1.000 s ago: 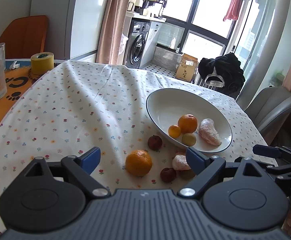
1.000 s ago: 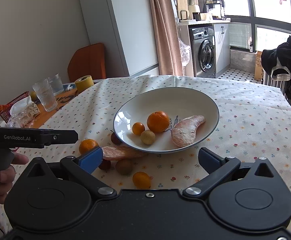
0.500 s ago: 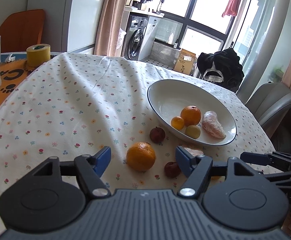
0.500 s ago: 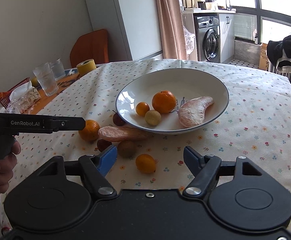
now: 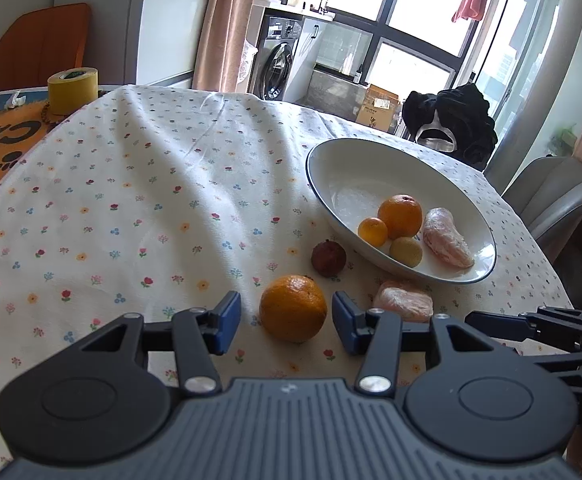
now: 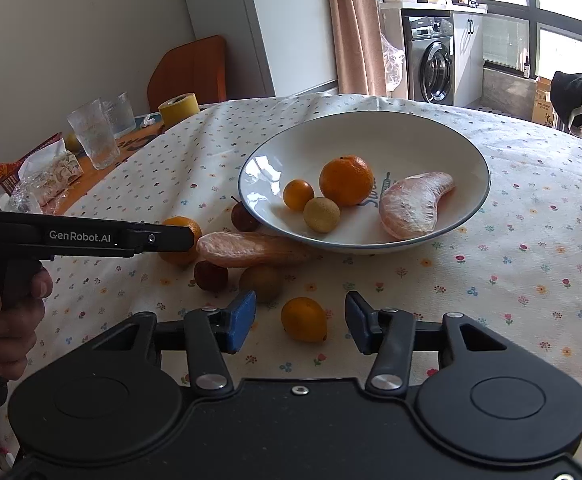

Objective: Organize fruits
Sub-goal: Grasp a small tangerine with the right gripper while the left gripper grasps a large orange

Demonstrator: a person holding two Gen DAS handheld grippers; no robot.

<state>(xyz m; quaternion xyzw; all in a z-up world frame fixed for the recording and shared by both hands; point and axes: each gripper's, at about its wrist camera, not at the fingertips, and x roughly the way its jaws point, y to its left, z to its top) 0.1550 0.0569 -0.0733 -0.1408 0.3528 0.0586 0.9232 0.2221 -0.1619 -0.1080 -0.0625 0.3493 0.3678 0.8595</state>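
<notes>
Orange now sits between both pairs of my tongs: my left gripper [image 5: 282,322] has narrowed around the mandarin [image 5: 293,308], my right gripper [image 6: 300,322] around the kumquat [image 6: 304,319]. Both are spread, neither pinching yet; the bowl [image 6: 467,148] waits ahead.

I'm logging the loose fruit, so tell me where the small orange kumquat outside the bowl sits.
In the right wrist view the kumquat lies on the tablecloth between the open right gripper fingers, in front of the bowl, just right of a brownish round fruit.
</notes>
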